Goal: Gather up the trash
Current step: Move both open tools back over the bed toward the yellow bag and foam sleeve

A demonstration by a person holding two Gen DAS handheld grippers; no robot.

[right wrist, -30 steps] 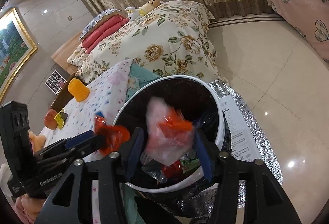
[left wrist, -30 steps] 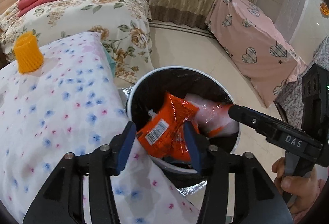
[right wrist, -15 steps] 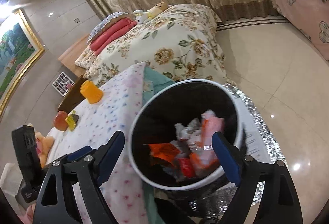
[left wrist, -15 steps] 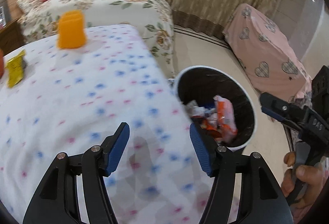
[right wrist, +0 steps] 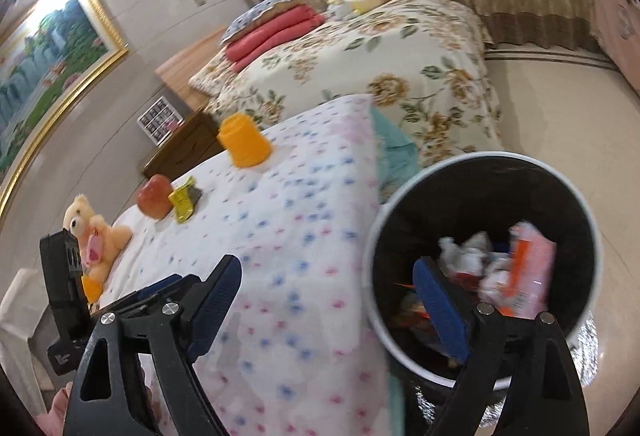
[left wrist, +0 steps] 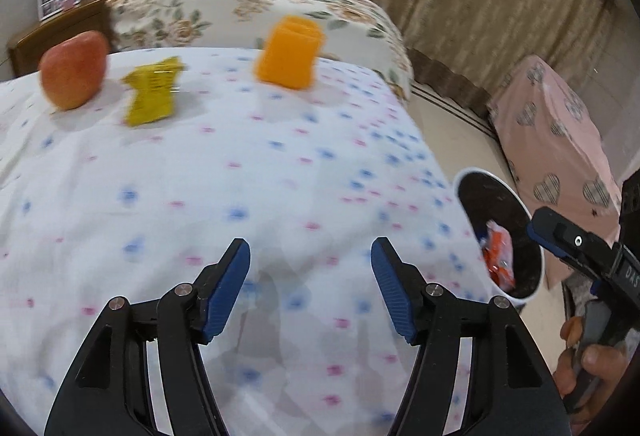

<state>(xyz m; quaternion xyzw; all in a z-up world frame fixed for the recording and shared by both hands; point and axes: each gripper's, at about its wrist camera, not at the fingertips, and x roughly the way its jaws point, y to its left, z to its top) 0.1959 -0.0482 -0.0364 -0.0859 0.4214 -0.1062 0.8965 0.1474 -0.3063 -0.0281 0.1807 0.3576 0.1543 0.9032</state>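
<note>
A second before, each gripper had pinched a wrapper over the bin; by this moment both wrappers lay inside it and both grippers had swung away toward the table. The left gripper (left wrist: 311,286) hung with its jaws spread wide and nothing between them, over the spotted tablecloth (left wrist: 240,176). The right gripper (right wrist: 326,306) was likewise spread and empty, its left finger over the cloth and its right finger over the mouth of the trash bin (right wrist: 576,204).

In the bin lay the dropped orange wrappers (right wrist: 528,276) among crumpled white paper. From the left wrist view the bin (left wrist: 480,176) stood off the table's right edge, near the right gripper's tip.

The remaining trash, a yellow wrapper (left wrist: 154,96), lay at the far side of the table, well ahead of the left gripper and to its left. It sat just beside a red apple (left wrist: 74,68), with an orange cup (left wrist: 289,52) farther right near the far edge. A teddy bear (right wrist: 94,232) sat at the table's near left end in the right wrist view.

Between the left gripper and the yellow wrapper the cloth showed only its print. The table's right edge dropped toward the bin, and behind the far edge stood a floral bed (left wrist: 248,8).
</note>
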